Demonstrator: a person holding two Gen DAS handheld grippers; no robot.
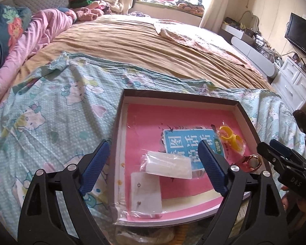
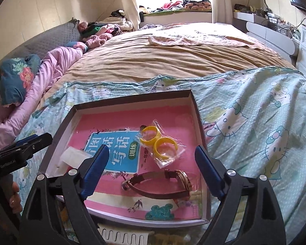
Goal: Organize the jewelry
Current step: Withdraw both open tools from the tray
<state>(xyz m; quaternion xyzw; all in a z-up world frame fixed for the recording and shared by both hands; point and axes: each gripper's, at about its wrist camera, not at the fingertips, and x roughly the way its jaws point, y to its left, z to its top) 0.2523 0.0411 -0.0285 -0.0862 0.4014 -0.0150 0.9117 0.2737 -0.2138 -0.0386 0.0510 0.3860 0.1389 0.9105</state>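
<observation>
Both tongs hang over the near edge of a shallow box lid (image 1: 181,97) that lies on the cartoon-cat sheet (image 1: 51,110) of the bed.

The left gripper (image 1: 153,164) stands wide open with nothing held. Between and just below its blue fingers (image 1: 95,165) lie two small clear bags, the earring card bag (image 1: 145,196) nearer and the white-card bag (image 1: 167,164) just past it, both on the pink book (image 1: 144,126) that lines the lid.

The right gripper (image 2: 153,170) also gapes wide and grips nothing. The brown-strap watch (image 2: 163,185) lies on the book between its fingers, touching neither. Just beyond the fingertips sits the bag of two yellow rings (image 2: 159,143). Off to its left the other tongs' black tip pokes in.
</observation>
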